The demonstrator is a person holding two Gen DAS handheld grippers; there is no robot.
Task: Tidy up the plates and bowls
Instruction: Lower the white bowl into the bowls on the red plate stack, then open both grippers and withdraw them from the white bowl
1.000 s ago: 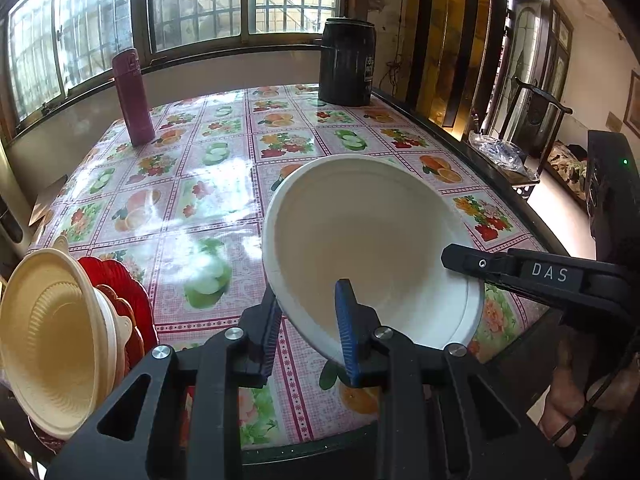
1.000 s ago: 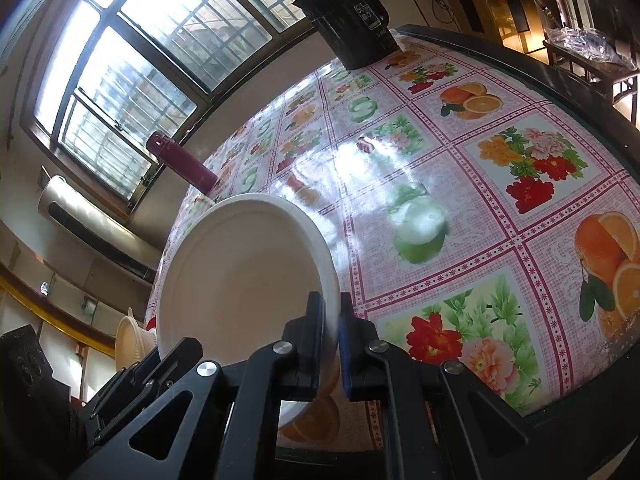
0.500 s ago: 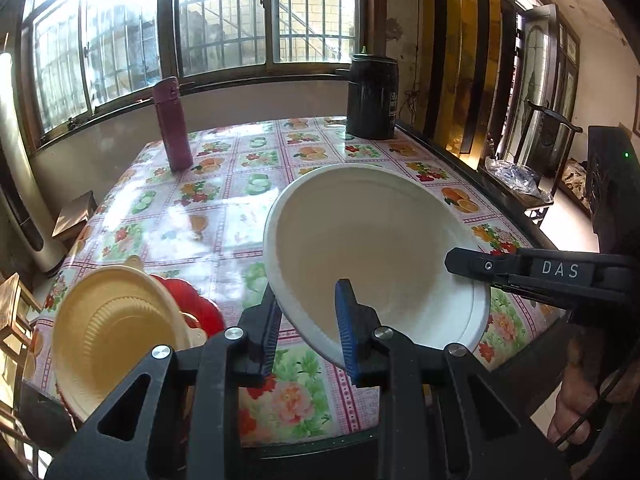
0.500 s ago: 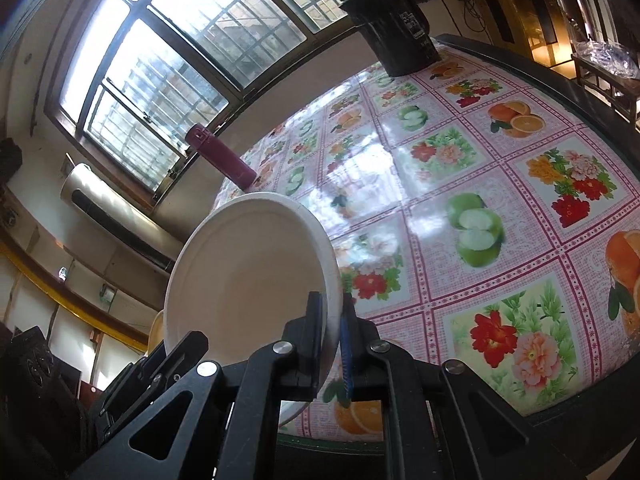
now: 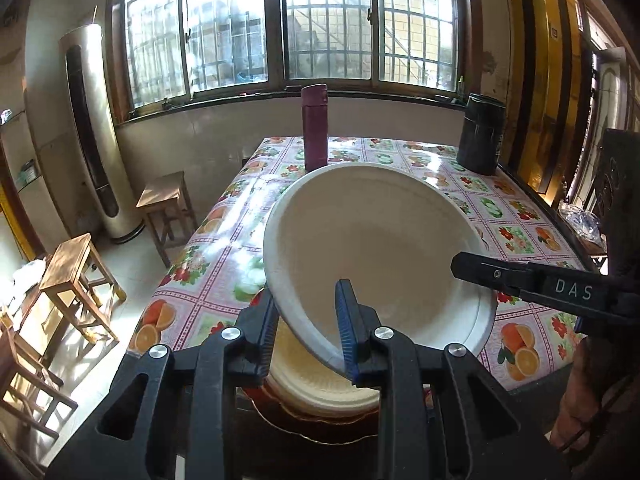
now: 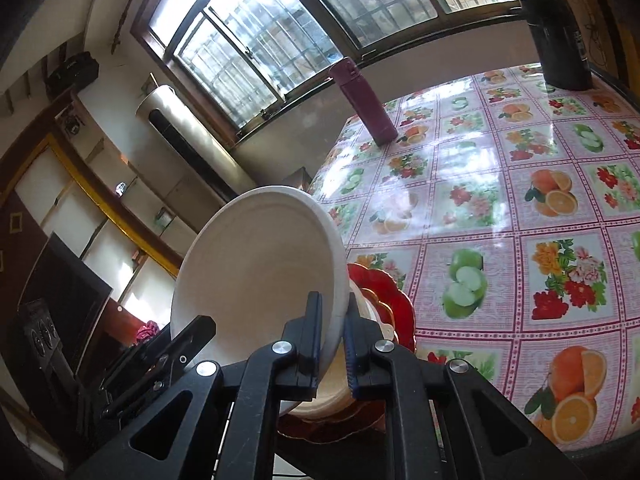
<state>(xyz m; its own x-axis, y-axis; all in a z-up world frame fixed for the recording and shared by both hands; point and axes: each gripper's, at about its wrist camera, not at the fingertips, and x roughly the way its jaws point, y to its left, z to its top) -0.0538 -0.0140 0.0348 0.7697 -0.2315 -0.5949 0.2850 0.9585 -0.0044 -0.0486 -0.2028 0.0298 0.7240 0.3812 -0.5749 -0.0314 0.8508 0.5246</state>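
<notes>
A white bowl [image 5: 380, 248] is held tilted in the air by both grippers. My left gripper [image 5: 308, 320] is shut on its near rim. My right gripper [image 6: 332, 332] is shut on the opposite rim, and its fingers [image 5: 520, 280] show at the right of the left wrist view. The white bowl [image 6: 256, 280] hangs just above a stack at the table's near corner: a cream bowl [image 5: 320, 392] on a red scalloped plate [image 6: 384, 292]. Most of the stack is hidden under the bowl and fingers.
A maroon flask [image 5: 315, 128] and a black kettle [image 5: 480, 136] stand at the far end of the fruit-patterned table [image 6: 520, 220]. Wooden stools [image 5: 68, 276] stand on the floor to the left. A tall air conditioner [image 5: 92, 140] stands by the window.
Both grippers have carried the white bowl to the left, from over the table's middle to just above the cream bowl and red plate stack. Both grips are unchanged.
</notes>
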